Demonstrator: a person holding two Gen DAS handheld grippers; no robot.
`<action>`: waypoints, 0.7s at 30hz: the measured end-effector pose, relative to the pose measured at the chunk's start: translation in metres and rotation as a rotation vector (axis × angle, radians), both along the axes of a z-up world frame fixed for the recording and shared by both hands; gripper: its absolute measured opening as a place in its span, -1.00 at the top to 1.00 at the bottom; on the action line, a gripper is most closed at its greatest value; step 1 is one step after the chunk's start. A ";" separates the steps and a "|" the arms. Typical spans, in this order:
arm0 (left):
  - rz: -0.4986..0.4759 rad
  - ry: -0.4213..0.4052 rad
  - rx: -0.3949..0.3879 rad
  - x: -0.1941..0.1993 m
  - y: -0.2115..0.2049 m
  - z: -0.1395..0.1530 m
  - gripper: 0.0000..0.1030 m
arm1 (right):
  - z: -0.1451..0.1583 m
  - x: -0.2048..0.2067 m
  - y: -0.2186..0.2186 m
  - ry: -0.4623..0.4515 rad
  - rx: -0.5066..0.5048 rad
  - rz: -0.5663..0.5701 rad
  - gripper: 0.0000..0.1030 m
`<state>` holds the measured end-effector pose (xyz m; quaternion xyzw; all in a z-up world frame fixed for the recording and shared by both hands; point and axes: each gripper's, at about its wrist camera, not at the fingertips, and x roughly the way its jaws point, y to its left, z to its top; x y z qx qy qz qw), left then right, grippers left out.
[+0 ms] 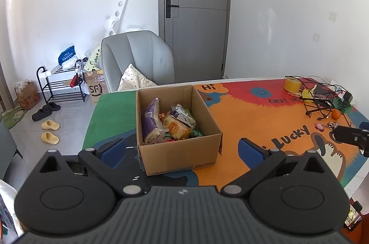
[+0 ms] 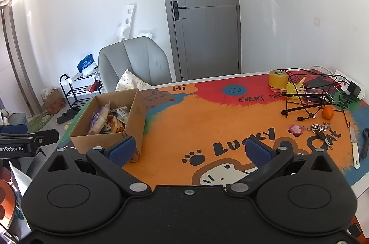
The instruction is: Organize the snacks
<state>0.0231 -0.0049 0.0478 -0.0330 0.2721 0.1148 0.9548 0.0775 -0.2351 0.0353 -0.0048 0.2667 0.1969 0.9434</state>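
Observation:
An open cardboard box point(image 1: 177, 156) stands on the colourful table mat, with several packaged snacks point(image 1: 169, 123) inside: a purple roll pack upright at its left wall and wrapped buns beside it. My left gripper point(image 1: 182, 149) is open and empty, its blue pads either side of the box's near wall, close in front of it. The box also shows in the right wrist view point(image 2: 136, 114) at the left. My right gripper point(image 2: 190, 149) is open and empty above the mat, right of the box. The right gripper's tip shows in the left wrist view point(image 1: 350, 136) at the right edge.
At the table's far right lie a yellow tape roll point(image 2: 278, 79), tangled black cables point(image 2: 309, 96), an orange point(image 2: 328, 113), keys point(image 2: 319, 128) and a white knife point(image 2: 354, 147). A grey chair point(image 1: 138, 57) with a cushion stands behind the table. A shoe rack point(image 1: 62, 84) and slippers sit on the floor at left.

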 end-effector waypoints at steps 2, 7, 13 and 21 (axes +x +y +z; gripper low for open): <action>0.001 0.000 0.000 0.000 0.000 0.000 -0.99 | 0.001 -0.001 0.000 -0.004 -0.001 0.003 -1.00; -0.001 0.000 0.000 0.000 0.000 0.000 -0.99 | 0.001 -0.001 0.001 -0.007 -0.004 0.005 -1.00; 0.000 0.001 0.000 0.000 0.000 0.000 -0.99 | 0.001 0.000 0.001 -0.008 -0.006 0.004 -1.00; -0.007 0.001 -0.007 0.000 0.001 -0.002 -0.99 | 0.000 -0.001 0.002 -0.010 -0.006 0.003 -1.00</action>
